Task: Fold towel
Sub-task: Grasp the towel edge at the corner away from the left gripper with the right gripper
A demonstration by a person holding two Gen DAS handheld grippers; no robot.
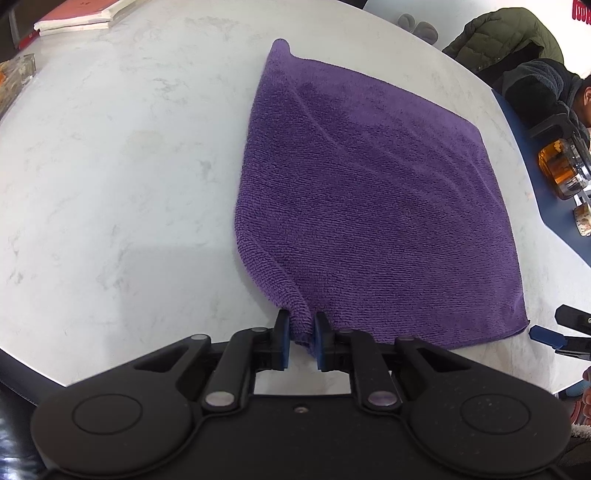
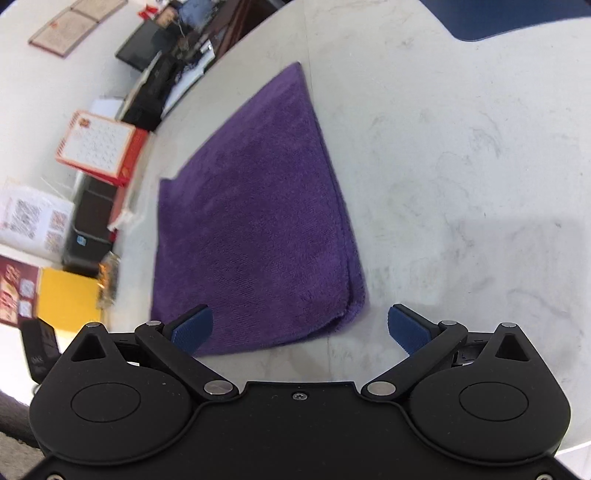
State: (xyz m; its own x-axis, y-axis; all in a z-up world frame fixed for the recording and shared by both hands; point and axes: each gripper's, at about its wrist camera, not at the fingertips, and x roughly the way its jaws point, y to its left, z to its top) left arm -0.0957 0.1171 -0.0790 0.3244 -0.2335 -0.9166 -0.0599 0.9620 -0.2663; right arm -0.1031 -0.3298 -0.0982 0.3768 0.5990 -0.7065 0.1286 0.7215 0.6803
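Note:
A purple towel [image 1: 369, 192] lies folded on the white marble table [image 1: 110, 184]. My left gripper [image 1: 302, 334] is shut on the towel's near left corner, which bunches up between the blue pads. The right gripper's blue-padded fingers [image 1: 546, 338] show at the far right edge of the left wrist view, beside the towel's near right corner. In the right wrist view the towel [image 2: 255, 229] shows two layers at its near right corner. My right gripper [image 2: 300, 326] stands wide open just above that corner, its left pad over the cloth and its right pad over bare table.
A stack of books [image 1: 79, 16] lies at the table's far left. A seated person in a dark jacket [image 1: 535, 92] and a glass teapot [image 1: 557, 170] on a blue mat are at the right. Boxes and a calendar [image 2: 98, 147] crowd the table's left side.

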